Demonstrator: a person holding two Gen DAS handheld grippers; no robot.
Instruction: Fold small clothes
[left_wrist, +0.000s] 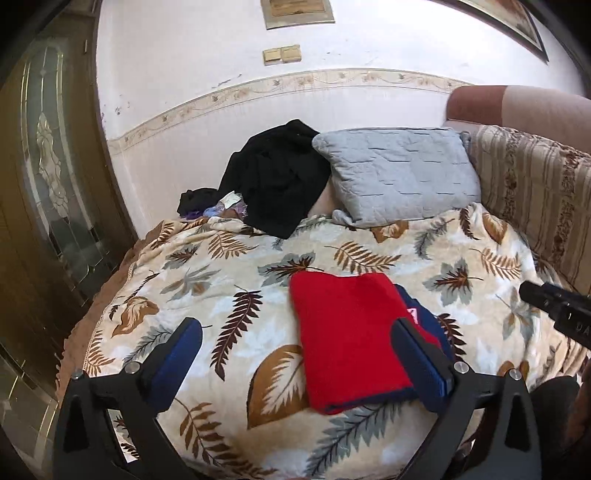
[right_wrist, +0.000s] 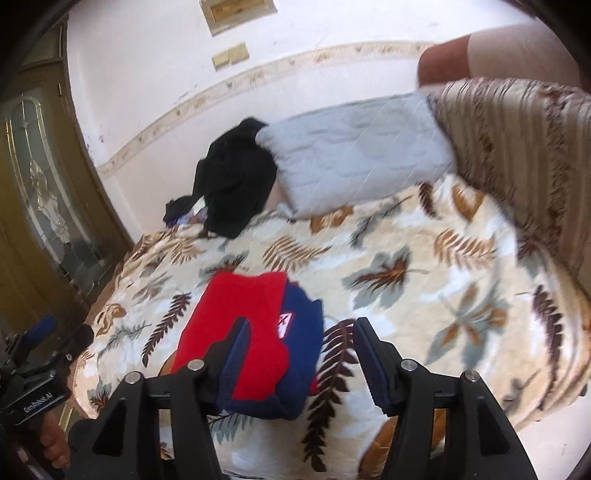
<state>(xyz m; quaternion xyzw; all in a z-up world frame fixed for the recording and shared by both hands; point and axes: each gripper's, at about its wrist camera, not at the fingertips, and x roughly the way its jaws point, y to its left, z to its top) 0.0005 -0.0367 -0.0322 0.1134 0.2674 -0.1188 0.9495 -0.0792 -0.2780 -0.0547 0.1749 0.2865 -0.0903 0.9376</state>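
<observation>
A small red and navy garment (left_wrist: 351, 339) lies folded into a rectangle on the leaf-print blanket (left_wrist: 229, 280). In the right wrist view the garment (right_wrist: 258, 343) shows a white patch on its navy part. My left gripper (left_wrist: 295, 336) is open and empty, held above the blanket, with its right finger over the garment's right edge. My right gripper (right_wrist: 301, 338) is open and empty above the garment's right side. The right gripper's tip (left_wrist: 554, 306) shows at the right edge of the left wrist view.
A black garment (left_wrist: 277, 177) is heaped at the head of the bed beside a grey quilted pillow (left_wrist: 399, 170). A striped cushion (left_wrist: 532, 192) lies on the right. A glazed wooden door (left_wrist: 48, 192) stands left, behind the wall. The left gripper (right_wrist: 33, 354) shows at bottom left.
</observation>
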